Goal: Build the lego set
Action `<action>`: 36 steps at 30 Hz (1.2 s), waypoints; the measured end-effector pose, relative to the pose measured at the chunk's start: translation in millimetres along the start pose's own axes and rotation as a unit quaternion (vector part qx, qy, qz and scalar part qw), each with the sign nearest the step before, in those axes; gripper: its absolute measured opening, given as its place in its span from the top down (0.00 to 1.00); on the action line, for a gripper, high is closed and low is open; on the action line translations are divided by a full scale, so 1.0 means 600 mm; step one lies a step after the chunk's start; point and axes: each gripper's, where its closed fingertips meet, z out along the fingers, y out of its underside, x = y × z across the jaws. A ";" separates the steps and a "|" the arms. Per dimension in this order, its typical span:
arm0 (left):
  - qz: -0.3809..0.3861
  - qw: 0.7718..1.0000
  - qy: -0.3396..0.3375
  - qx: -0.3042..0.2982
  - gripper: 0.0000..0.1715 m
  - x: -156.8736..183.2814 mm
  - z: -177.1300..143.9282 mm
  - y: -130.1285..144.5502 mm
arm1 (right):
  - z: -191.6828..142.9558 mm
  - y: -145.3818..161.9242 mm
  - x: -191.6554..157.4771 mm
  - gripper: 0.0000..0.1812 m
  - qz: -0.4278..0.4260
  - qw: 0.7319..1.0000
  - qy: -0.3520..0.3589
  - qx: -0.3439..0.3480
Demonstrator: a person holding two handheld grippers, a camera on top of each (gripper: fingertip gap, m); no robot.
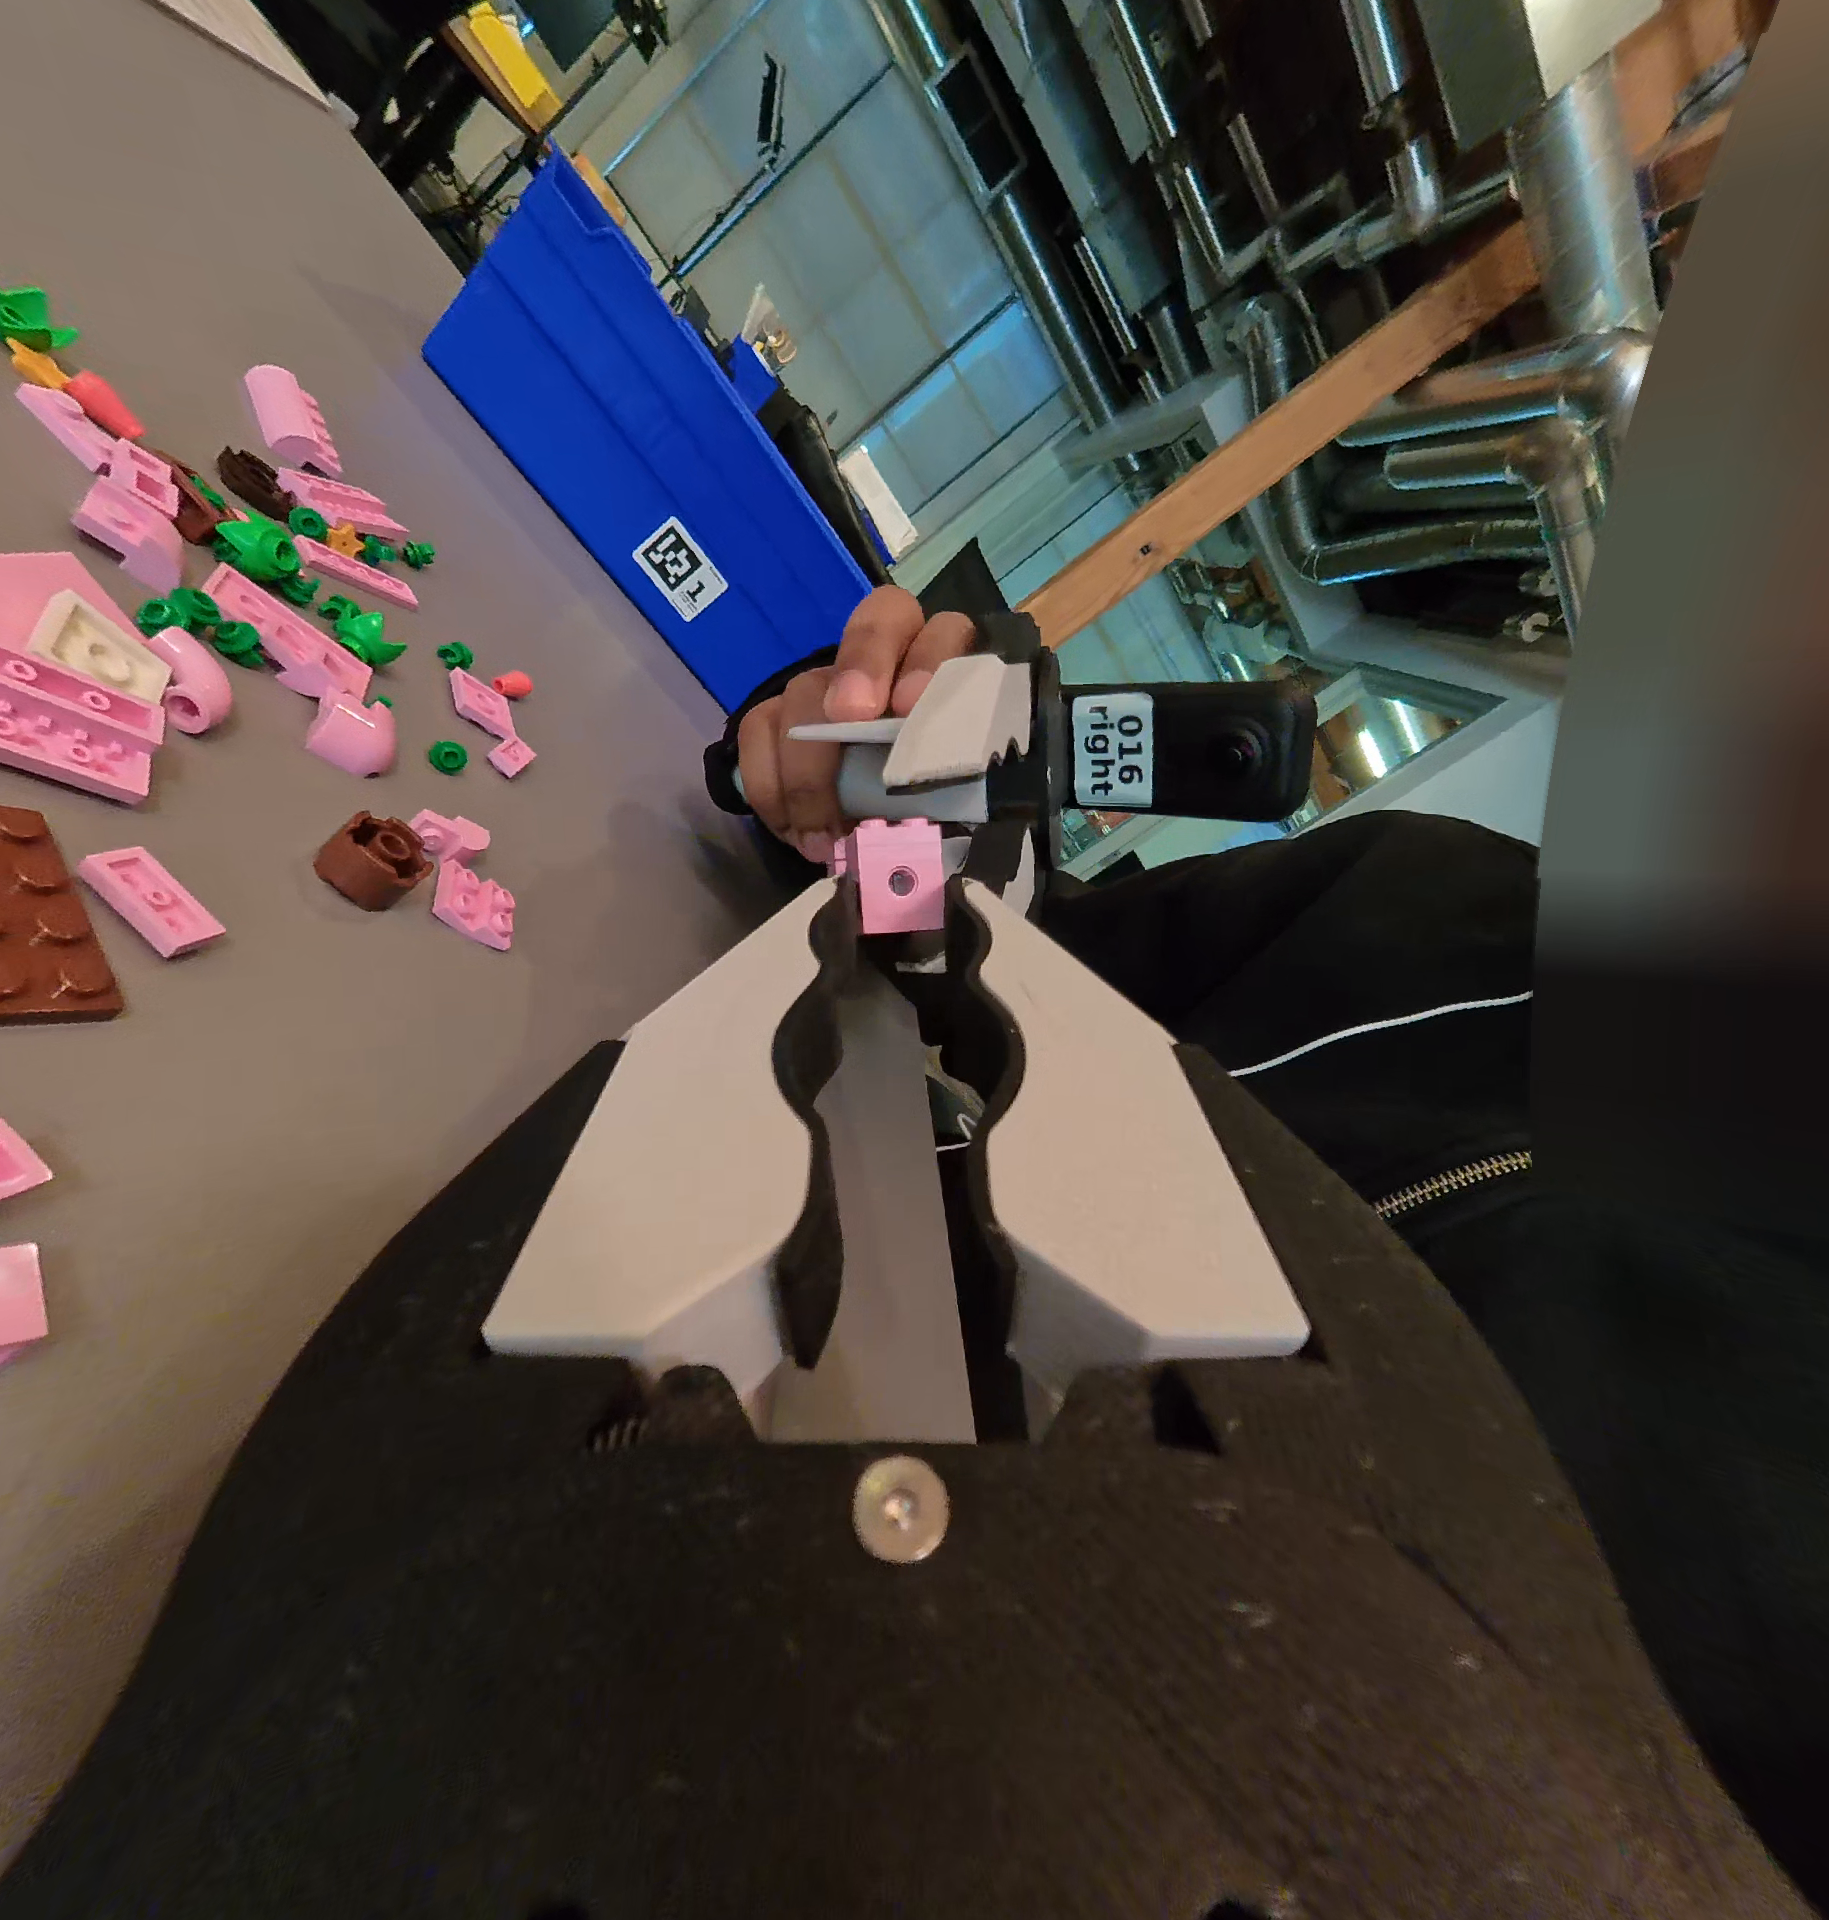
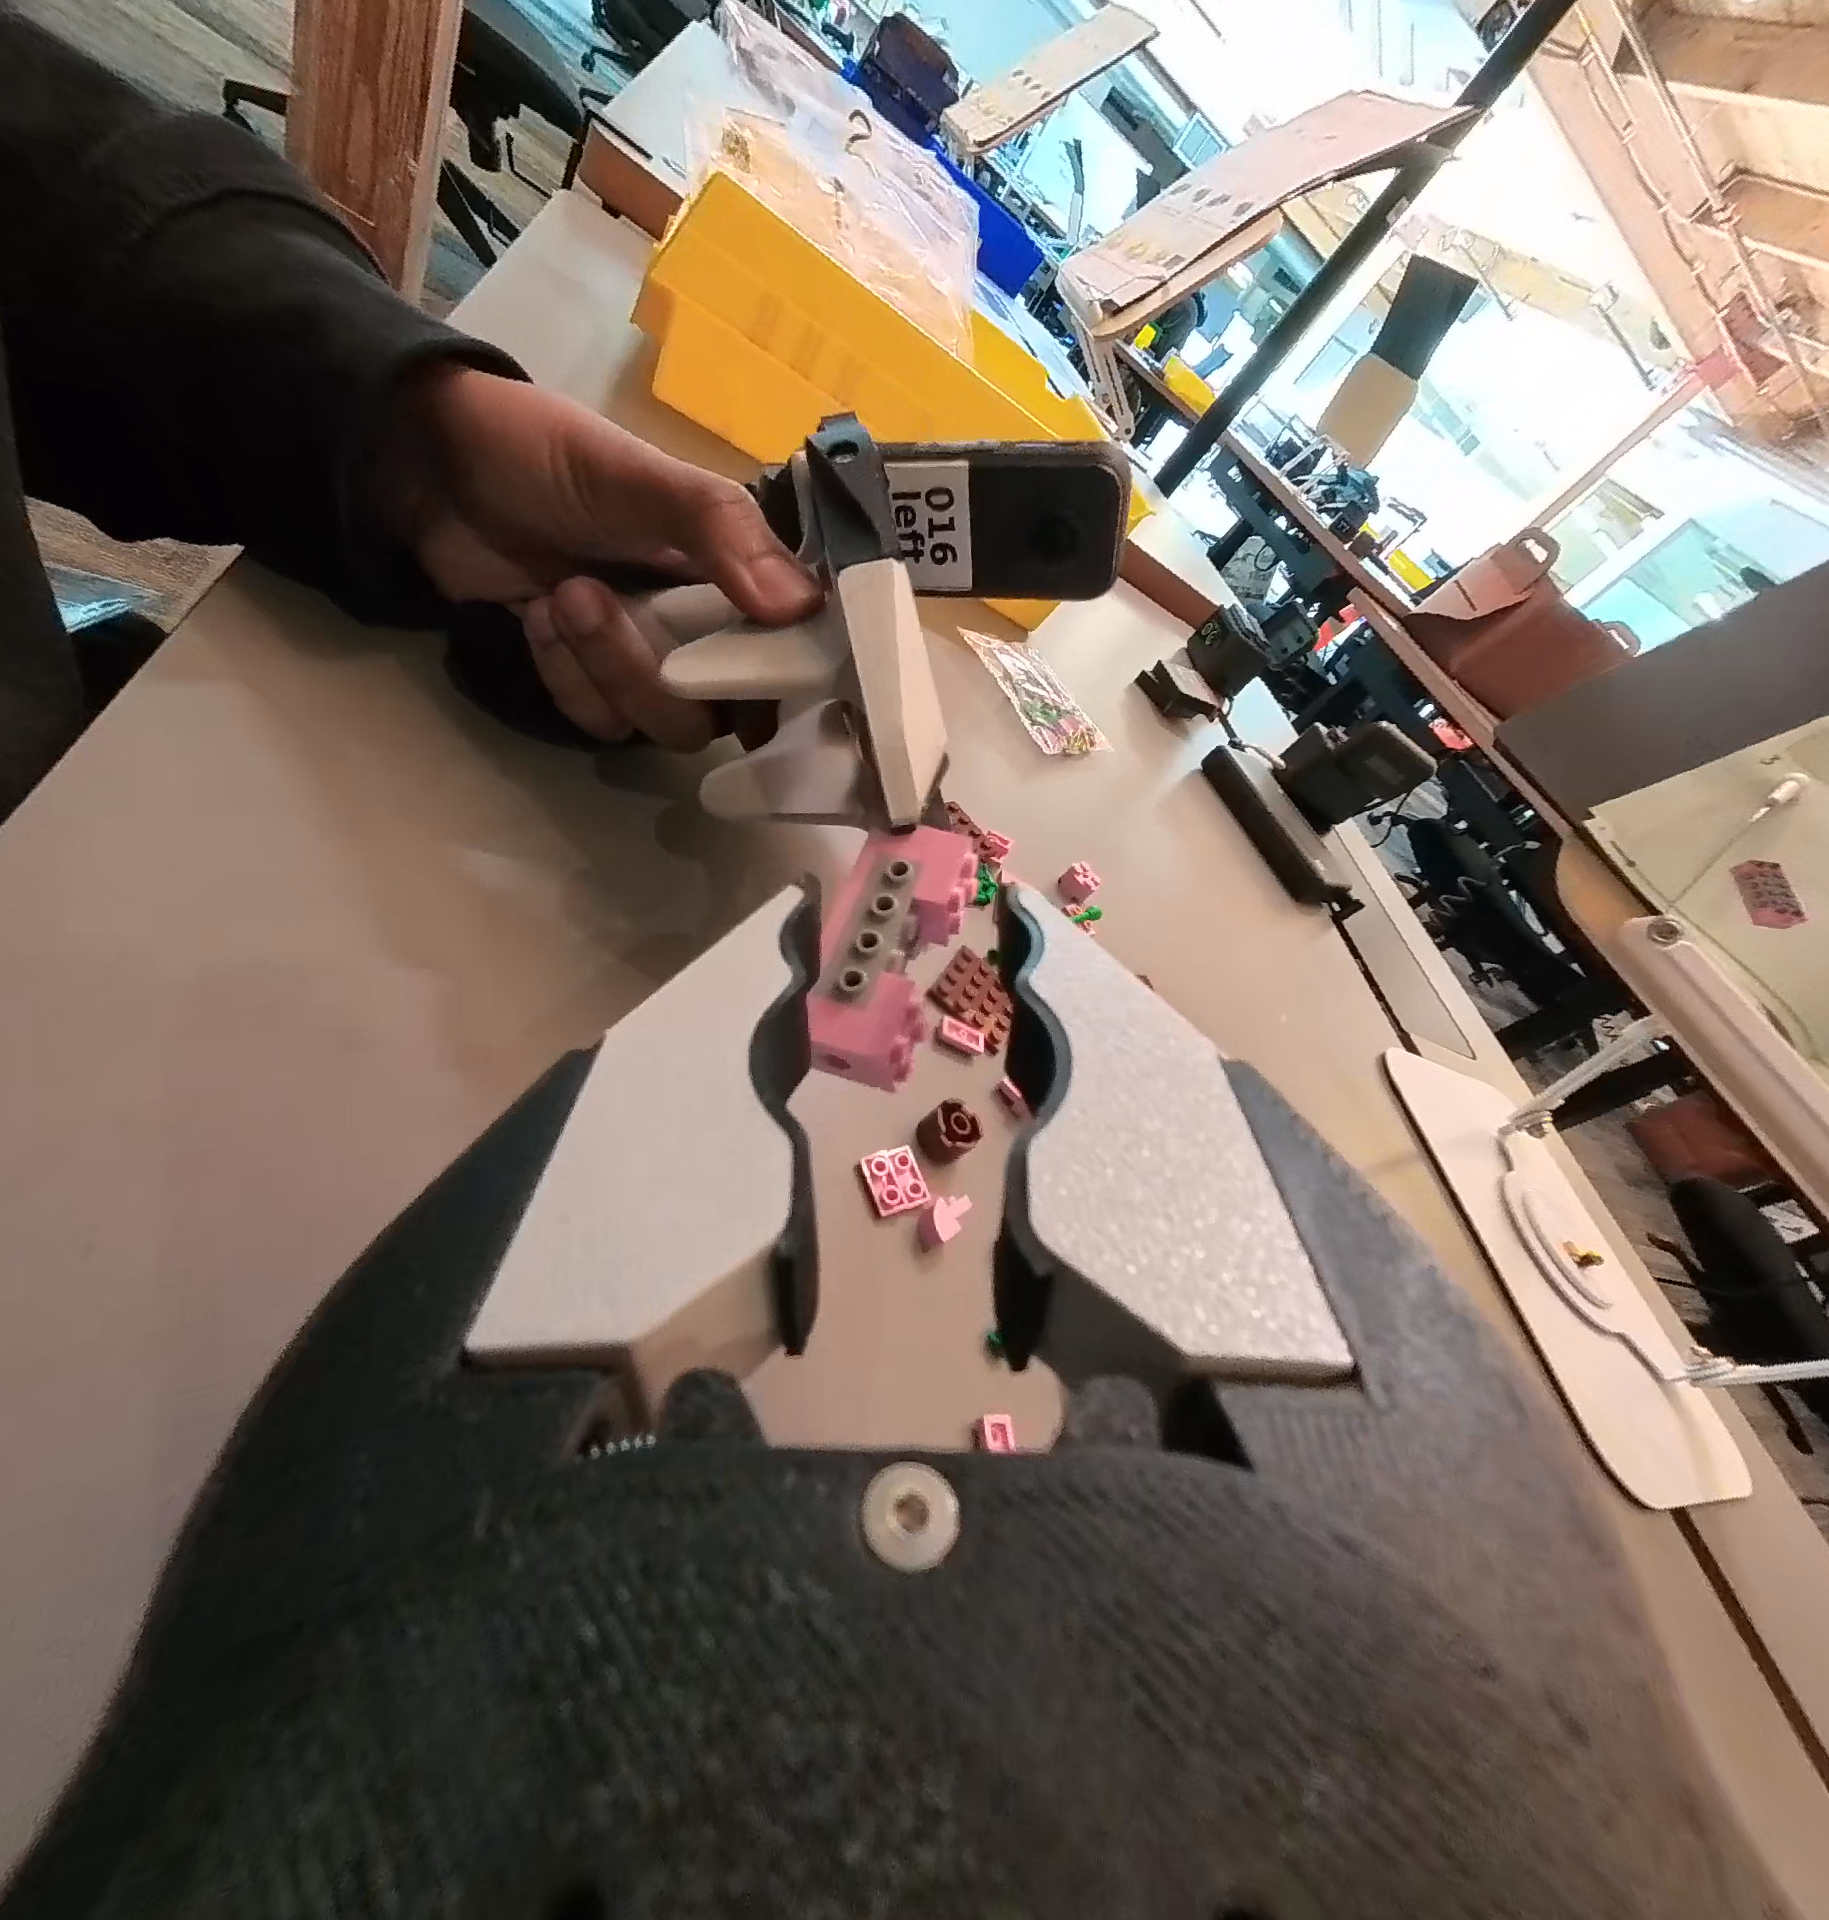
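A small assembly of pink bricks joined by a grey studded strip (image 2: 874, 961) is held in the air over the table. My left gripper (image 1: 899, 896) is shut on its end, which shows as a pink brick (image 1: 897, 891) with a side hole. In the right wrist view the left gripper (image 2: 910, 823) comes in from above, held by a hand, and pinches the assembly's top end. My right gripper (image 2: 905, 920) is open; the assembly hangs between its fingers, close to the left finger (image 2: 775, 966). The right gripper (image 1: 941, 790) also shows just beyond the brick in the left wrist view.
Loose pieces lie on the grey table: a brown plate (image 1: 16, 914), a brown round brick (image 1: 375, 857), pink pieces (image 1: 276, 613) and green leaves (image 1: 255, 545). A blue bin (image 1: 619, 416) stands behind them. Yellow bins (image 2: 837, 343) and a bag of parts (image 2: 1035, 696) lie farther off. The brown plate (image 1: 16, 914) lies around 11 cm away from my left fingertips. My right wrist view (image 2: 968, 1003) looks at it from another angle.
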 end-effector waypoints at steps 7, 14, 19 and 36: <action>0.001 1.000 0.002 -0.001 0.92 0.001 0.001 0.000 | 0.000 -0.002 -0.002 0.85 -0.003 1.000 -0.004 0.002; 0.012 1.000 0.003 -0.012 0.92 0.004 0.004 0.006 | -0.004 -0.004 -0.004 0.88 0.011 1.000 -0.021 -0.015; 0.050 0.998 -0.031 -0.022 0.88 -0.002 0.006 0.009 | 0.000 0.005 -0.009 0.88 0.007 0.999 -0.029 -0.022; 0.090 0.994 -0.065 -0.013 0.92 -0.007 -0.001 0.000 | -0.005 0.028 0.025 0.62 0.289 0.953 -0.088 0.022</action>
